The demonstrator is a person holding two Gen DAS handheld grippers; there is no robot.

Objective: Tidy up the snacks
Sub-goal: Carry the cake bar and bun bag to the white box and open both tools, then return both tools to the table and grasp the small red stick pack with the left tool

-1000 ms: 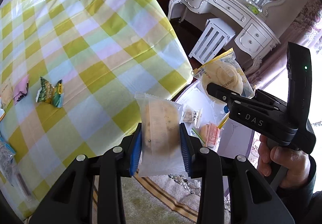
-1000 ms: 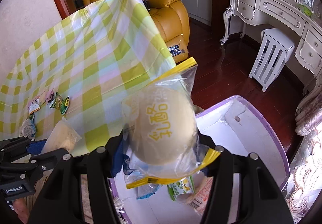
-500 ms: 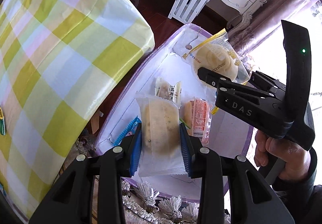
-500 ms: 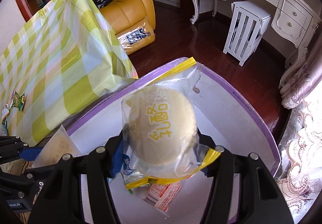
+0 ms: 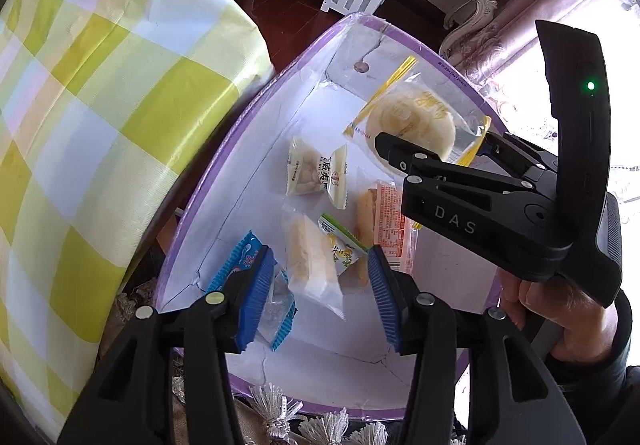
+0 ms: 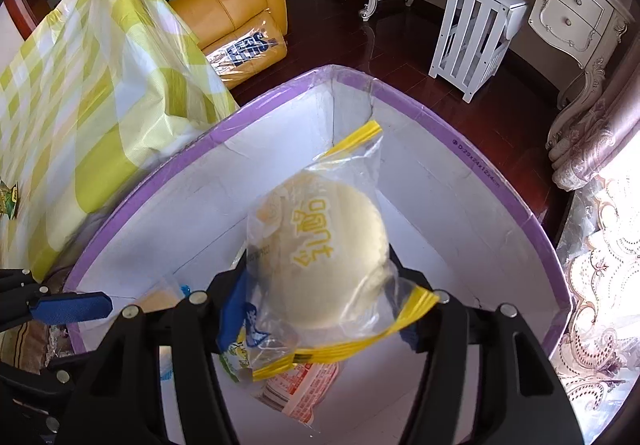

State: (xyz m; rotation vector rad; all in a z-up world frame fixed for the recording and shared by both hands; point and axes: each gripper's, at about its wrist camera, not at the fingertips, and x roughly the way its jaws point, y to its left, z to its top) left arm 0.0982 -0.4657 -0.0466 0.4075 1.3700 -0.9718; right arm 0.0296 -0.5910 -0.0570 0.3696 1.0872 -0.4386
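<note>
R gripper [image 6: 320, 309] clenched on round pale bun in clear yellow-edged bag [image 6: 320, 261] directly over purple-rimmed white box [image 6: 440, 133]; L gripper [image 5: 320, 285] released w/ nothing held, nearer box's near-left corner.

Clear-wrapped pale cake [image 5: 310, 259] lies in purple-rimmed box [image 5: 256, 113].

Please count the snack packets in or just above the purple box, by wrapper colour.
Yellow-trimmed bun bag, held by right gripper: 1
Clear pastry packet: 1
White packet: 1
Green-white packet: 1
Orange packet: 1
Blue packet: 1
Total: 6
</note>
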